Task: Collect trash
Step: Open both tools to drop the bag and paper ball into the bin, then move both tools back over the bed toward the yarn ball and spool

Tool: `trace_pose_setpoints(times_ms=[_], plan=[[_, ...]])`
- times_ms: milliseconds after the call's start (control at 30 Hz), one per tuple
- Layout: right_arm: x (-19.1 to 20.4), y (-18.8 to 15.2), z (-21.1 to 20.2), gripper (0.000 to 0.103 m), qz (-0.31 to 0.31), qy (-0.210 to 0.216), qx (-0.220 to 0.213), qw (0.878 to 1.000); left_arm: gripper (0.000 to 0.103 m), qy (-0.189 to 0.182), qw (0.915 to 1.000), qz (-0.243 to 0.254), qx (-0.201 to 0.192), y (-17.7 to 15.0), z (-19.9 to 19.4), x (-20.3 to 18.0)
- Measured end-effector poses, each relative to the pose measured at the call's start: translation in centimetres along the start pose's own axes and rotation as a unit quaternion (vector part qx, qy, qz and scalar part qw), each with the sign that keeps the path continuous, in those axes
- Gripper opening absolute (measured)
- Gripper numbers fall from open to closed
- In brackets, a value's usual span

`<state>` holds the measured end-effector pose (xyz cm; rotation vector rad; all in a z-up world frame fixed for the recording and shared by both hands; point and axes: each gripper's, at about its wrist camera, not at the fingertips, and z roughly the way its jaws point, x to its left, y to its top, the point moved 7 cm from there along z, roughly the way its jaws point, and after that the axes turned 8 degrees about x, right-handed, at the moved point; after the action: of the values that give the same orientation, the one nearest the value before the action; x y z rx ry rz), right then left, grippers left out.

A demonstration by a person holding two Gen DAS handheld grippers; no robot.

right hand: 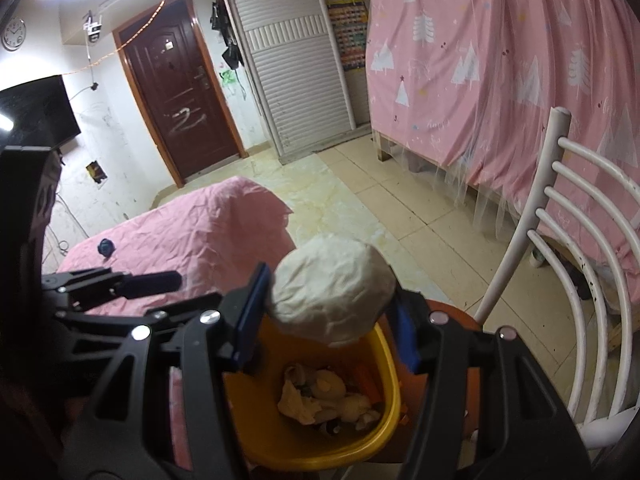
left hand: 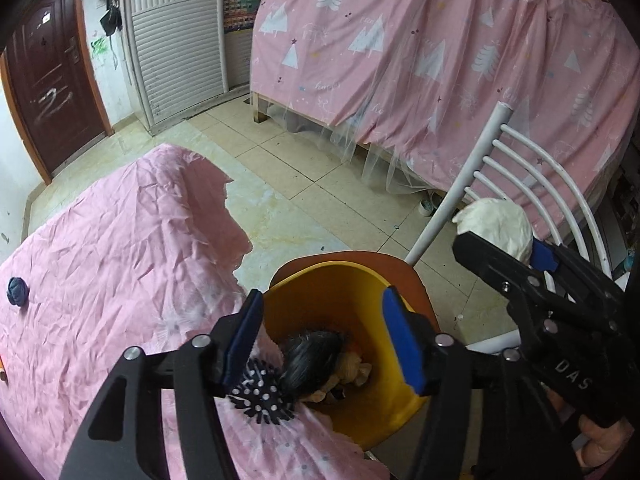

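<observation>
A yellow bin (left hand: 340, 300) sits on a brown chair seat, holding crumpled paper and scraps (right hand: 320, 396). My left gripper (left hand: 324, 340) is open above the bin's left side; a black spiky ball (left hand: 262, 394) and a dark wad (left hand: 312, 360) lie just below its left finger, apart from the pads. My right gripper (right hand: 328, 320) is shut on a crumpled white paper ball (right hand: 332, 288) and holds it over the bin (right hand: 384, 412). It also shows in the left wrist view (left hand: 496, 224). A small dark blue wad (left hand: 17, 290) lies on the pink cloth.
A pink-covered table (left hand: 120, 260) lies left of the bin. A white chair back (right hand: 568, 264) rises to the right. A pink curtained bed (left hand: 440, 60), a white wardrobe (left hand: 176, 40) and a brown door (left hand: 48, 80) stand beyond the tiled floor.
</observation>
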<state>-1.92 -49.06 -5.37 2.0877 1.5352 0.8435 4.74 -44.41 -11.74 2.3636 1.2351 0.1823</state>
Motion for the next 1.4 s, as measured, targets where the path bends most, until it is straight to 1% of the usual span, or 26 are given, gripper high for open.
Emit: trace_pose_setpoints(times_ms=[333,400,500,700,1033,1233,1400], plan=[[1.4,-0.6,1.7,0.054,-0.007,0.008,0.023,1.000,0.054,0.011,0.9996,-0.021,-0.018,0.0,-2.1,3.3],[1.9,-0.6,1.9,0.065,-0.011,0.008,0.026,1.000,0.056,0.015,0.9994,-0.023,-0.023,-0.2,-2.5,4.1],[2.5,-0.4,2.0,0.066,-0.015,0.008,0.027,0.999,0.058,0.019,0.9989,-0.031,-0.028,-0.4,-3.3,5.4],[4.8,0.3,2.4,0.066,-0.028,0.014,0.028,0.999,0.059,0.032,0.9972,-0.053,-0.042,-1.1,-5.0,8.8],[12.0,1.8,4.1,0.066,-0.077,0.042,0.033,0.996,0.060,0.062,0.9911,-0.101,-0.059,-2.5,-7.8,15.9],[16.9,2.2,5.5,0.066,-0.109,0.068,0.040,0.991,0.060,0.089,0.9844,-0.138,-0.063,-4.0,-9.3,20.7],[20.8,2.4,6.6,0.066,-0.138,0.089,0.047,0.985,0.060,0.114,0.9770,-0.169,-0.062,-5.7,-10.4,24.6]])
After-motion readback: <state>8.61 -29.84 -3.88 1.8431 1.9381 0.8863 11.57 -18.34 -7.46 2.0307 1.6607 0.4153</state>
